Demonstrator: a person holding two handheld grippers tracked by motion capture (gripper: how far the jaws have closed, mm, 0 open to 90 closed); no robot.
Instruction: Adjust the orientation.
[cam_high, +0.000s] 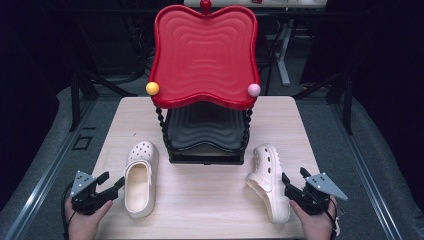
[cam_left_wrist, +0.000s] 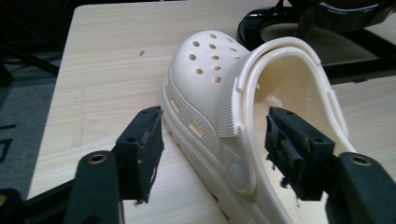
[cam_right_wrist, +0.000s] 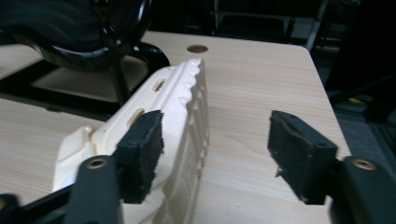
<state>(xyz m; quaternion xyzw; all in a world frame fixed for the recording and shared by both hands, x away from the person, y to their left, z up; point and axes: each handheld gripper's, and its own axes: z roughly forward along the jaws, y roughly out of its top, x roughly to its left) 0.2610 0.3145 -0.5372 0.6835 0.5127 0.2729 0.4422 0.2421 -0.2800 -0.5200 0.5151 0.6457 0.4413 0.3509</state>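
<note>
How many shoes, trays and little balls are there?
Shoes: 2, one upright and one on its side
Trays: 2, red above black
Balls: 3, yellow, pink, red
Total: 7

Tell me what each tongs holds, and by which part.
Nothing is held. The left tongs stand open beside the upright clog; the right tongs stand open by the tipped clog.
</note>
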